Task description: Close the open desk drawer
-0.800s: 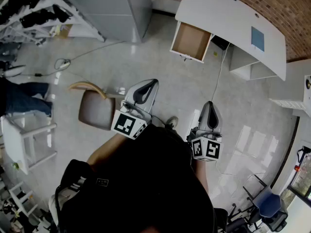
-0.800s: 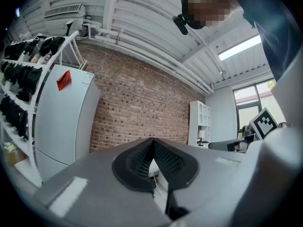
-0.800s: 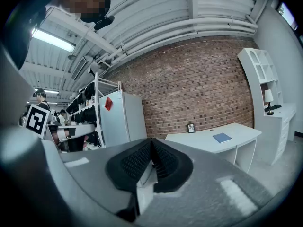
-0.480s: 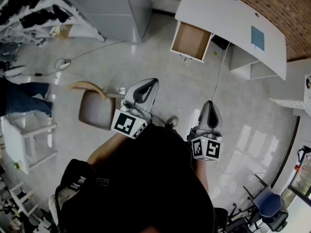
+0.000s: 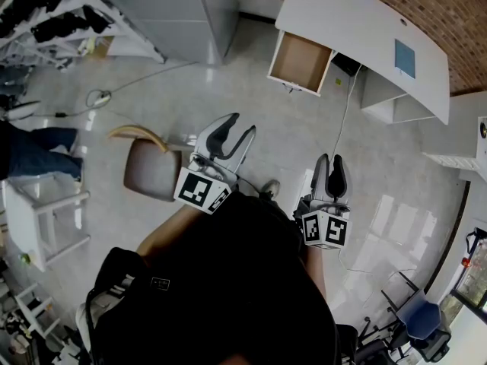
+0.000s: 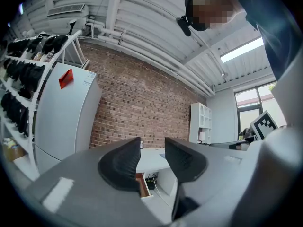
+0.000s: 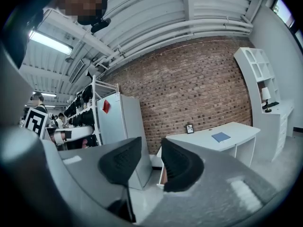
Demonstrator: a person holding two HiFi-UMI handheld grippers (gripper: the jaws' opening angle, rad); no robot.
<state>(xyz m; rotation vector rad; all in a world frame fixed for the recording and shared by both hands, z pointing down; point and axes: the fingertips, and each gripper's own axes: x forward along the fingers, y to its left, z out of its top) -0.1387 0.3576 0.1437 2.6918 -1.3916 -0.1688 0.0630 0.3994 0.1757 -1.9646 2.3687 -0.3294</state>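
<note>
The open drawer point(image 5: 299, 65) sticks out from the left end of a white desk point(image 5: 365, 33) by the brick wall, its wooden inside showing. Both grippers are held level over the floor, well short of the desk. My left gripper point(image 5: 240, 126) is open with nothing between its jaws. My right gripper point(image 5: 331, 163) is open and empty too. In the left gripper view the drawer point(image 6: 142, 186) shows low in the gap of the left gripper point(image 6: 152, 161). In the right gripper view the drawer point(image 7: 162, 174) shows between the jaws of the right gripper point(image 7: 151, 167), under the desk point(image 7: 213, 135).
A brown-seated chair point(image 5: 151, 170) stands on the floor left of my left gripper. A tall grey cabinet point(image 5: 186, 14) is left of the desk. A cable point(image 5: 346, 112) runs down from the desk across the floor. A person's legs point(image 5: 34, 154) and a white frame point(image 5: 46, 219) are at the far left.
The jaws of both grippers, together in the earlier frames, have spread apart. The hands and the drawer stay where they were.
</note>
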